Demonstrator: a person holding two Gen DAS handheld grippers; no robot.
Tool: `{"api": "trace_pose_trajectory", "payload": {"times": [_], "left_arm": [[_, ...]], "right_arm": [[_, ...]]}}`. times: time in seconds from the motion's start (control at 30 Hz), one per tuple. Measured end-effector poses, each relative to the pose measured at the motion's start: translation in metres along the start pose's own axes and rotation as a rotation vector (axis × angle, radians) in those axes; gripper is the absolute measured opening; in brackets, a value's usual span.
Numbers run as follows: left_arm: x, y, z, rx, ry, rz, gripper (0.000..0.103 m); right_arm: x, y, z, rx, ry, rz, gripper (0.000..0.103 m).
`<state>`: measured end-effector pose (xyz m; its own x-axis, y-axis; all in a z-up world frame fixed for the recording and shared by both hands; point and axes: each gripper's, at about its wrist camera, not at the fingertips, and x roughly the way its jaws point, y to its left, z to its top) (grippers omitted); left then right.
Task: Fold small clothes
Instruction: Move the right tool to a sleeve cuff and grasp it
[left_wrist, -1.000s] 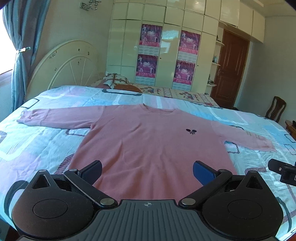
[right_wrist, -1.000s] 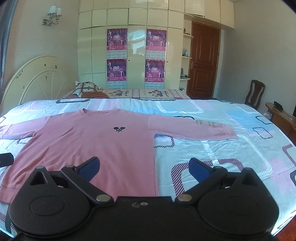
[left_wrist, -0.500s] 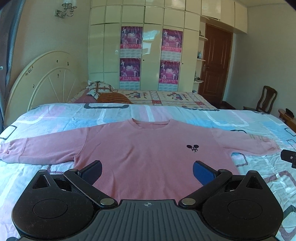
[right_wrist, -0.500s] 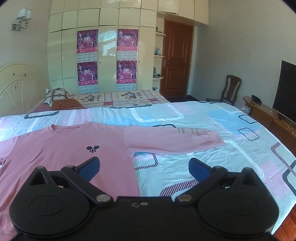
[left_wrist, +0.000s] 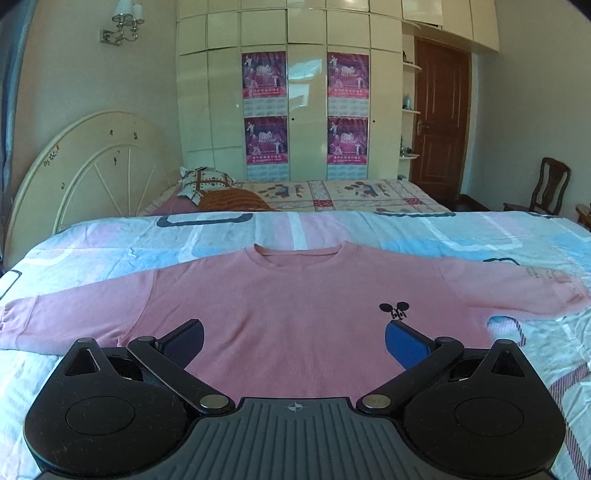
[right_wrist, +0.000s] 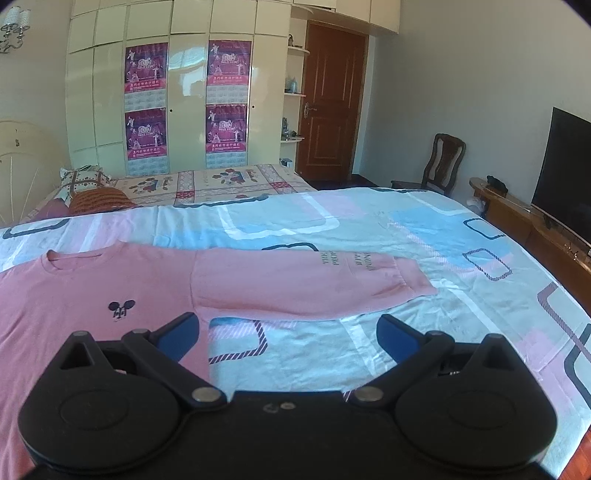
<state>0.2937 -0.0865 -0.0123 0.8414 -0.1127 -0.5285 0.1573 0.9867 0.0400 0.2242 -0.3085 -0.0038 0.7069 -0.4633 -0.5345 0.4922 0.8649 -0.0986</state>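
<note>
Both wrist views low over bed (left_wrist: 332, 229), facing wardrobe (right_wrist: 184, 92), sharing sweater (left_wrist: 295, 314)
</note>
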Motion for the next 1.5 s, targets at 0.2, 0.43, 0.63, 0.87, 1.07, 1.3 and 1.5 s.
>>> {"api": "trace_pose_trajectory", "payload": {"times": [0.2, 0.43, 0.63, 0.87, 1.07, 1.3, 1.5], "left_arm": [[0.031, -0.042, 0.013, -0.006, 0.049, 0.032, 0.103], [0.059, -0.087, 0.013, -0.020, 0.117, 0.079, 0.103], [0.067, -0.116, 0.007, 0.019, 0.169, 0.112, 0.103], [0.075, -0.138, 0.008, 0.035, 0.203, 0.114, 0.103], [0.080, -0.148, 0.016, 0.035, 0.204, 0.106, 0.103], [0.085, -0.144, 0.019, 0.036, 0.211, 0.104, 0.103], [0.090, -0.105, 0.023, -0.037, 0.214, 0.138, 0.103]], "right_arm": [[0.064, -0.043, 0.016, 0.024, 0.041, 0.001, 0.102], [0.139, -0.110, 0.024, 0.114, 0.064, -0.016, 0.101], [0.185, -0.166, 0.018, 0.250, 0.093, -0.014, 0.099], [0.216, -0.212, -0.006, 0.428, 0.163, 0.022, 0.067], [0.233, -0.235, -0.014, 0.582, 0.158, 0.077, 0.039], [0.242, -0.238, -0.010, 0.608, 0.156, 0.127, 0.010], [0.255, -0.236, -0.003, 0.481, 0.160, 0.031, 0.007]]}}
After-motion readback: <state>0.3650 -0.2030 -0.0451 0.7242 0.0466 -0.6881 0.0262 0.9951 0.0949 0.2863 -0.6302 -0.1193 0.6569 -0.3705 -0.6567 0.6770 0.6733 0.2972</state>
